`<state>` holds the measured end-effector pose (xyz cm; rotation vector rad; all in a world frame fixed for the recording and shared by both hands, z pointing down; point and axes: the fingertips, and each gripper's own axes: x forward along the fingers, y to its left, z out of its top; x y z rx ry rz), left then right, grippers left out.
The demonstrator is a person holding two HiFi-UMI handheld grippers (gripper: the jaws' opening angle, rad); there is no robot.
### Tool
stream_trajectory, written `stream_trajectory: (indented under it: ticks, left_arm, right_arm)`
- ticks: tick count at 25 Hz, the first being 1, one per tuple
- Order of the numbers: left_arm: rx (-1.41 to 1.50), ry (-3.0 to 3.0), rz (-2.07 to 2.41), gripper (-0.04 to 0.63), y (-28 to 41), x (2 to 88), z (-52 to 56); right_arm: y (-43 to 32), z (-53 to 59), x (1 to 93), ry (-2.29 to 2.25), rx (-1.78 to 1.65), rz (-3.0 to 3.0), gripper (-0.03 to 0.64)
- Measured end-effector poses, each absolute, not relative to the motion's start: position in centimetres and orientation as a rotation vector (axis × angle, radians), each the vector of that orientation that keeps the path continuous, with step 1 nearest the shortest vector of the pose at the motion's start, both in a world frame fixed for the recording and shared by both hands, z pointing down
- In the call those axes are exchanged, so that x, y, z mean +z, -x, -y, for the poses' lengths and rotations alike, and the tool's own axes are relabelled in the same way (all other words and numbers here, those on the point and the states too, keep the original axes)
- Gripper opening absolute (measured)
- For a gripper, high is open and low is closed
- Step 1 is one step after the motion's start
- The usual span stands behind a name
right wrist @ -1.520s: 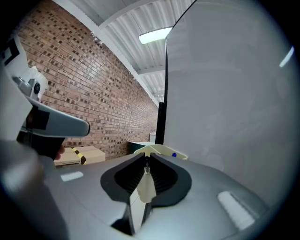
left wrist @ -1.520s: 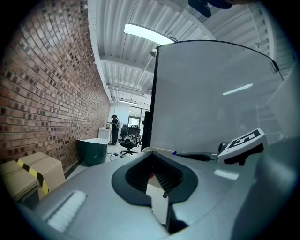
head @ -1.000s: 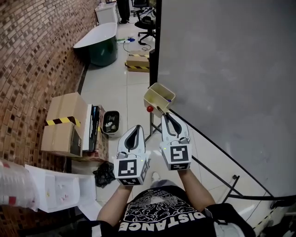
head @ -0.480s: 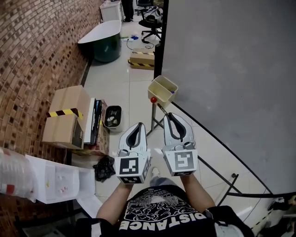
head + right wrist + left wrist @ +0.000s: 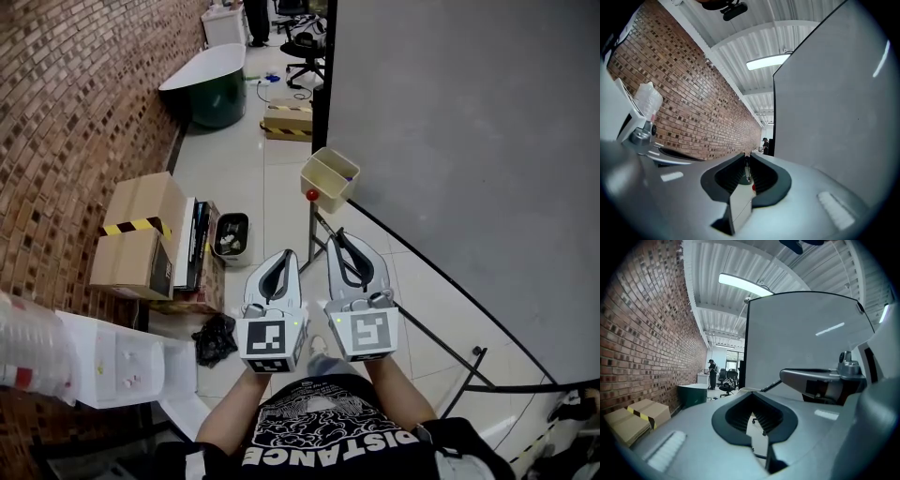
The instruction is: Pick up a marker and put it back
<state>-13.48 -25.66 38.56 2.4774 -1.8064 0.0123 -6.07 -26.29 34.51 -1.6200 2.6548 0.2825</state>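
Marker (image 5: 349,175): purple end showing in tray (image 5: 323,194), at its right corner, beside whiteboard (image 5: 469,141) edge. Left gripper (image 5: 288,254): jaws pressed together, empty. Right gripper (image 5: 337,233): jaws a narrow slit apart, nothing pinched. Both grippers side by side, apart from tray.

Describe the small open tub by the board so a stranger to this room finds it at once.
Find the grey board on the right of the head view and follow its dark left edge down. There sits a cream open-topped tub, a red ball just under it. Unlike the dark waste bin and cardboard boxes to its left, it is raised off the floor.
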Motion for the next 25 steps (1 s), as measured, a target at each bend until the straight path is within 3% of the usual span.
stream_trajectory:
  ticks: [25]
  left_arm:
    - [-0.032,-2.471,1.778,0.006,13.0,39.4,30.4]
  right_arm:
    - [4.6,32.5,36.3,1.706,0.27,-2.66,0.032]
